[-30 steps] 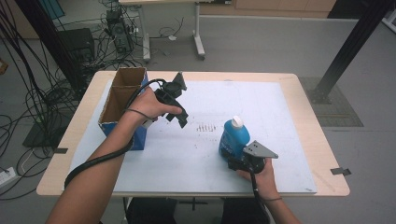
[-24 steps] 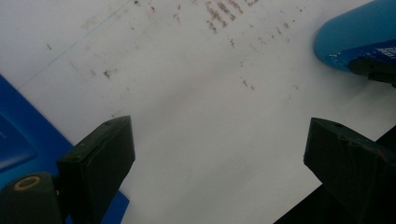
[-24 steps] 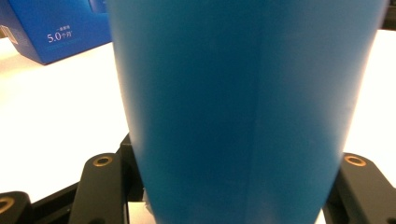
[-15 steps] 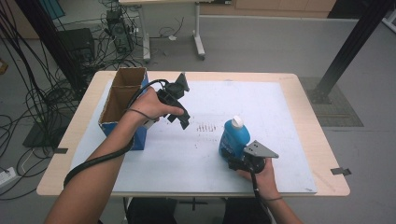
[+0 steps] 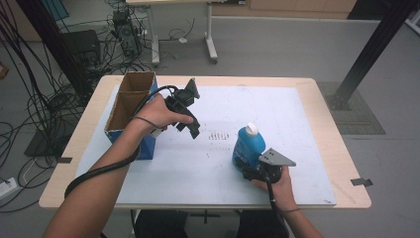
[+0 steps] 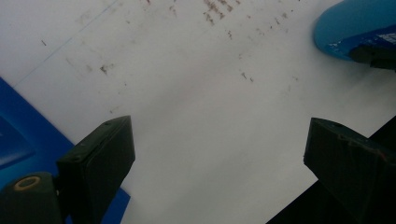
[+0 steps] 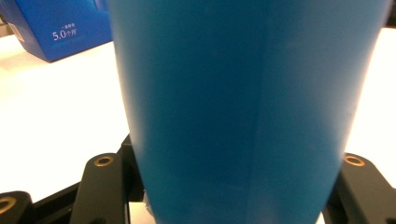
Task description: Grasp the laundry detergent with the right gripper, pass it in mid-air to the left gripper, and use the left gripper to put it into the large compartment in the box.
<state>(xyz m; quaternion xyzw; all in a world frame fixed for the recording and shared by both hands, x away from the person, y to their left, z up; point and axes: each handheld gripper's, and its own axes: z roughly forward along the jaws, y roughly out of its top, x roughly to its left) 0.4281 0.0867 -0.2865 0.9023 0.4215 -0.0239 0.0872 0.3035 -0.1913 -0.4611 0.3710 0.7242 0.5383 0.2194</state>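
Two grippers are over the white table (image 5: 307,119). The right gripper (image 5: 247,166) squeezes a blue bottle (image 5: 246,146) standing near the front. The left gripper (image 5: 190,126) hangs wide open, holding nothing, beside a blue box (image 5: 130,116).

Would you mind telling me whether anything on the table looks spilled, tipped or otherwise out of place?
Nothing is spilled or tipped. The blue bottle stands upright with its white cap on, and the open box sits upright at the left. Only small dark marks dirty the white mat.
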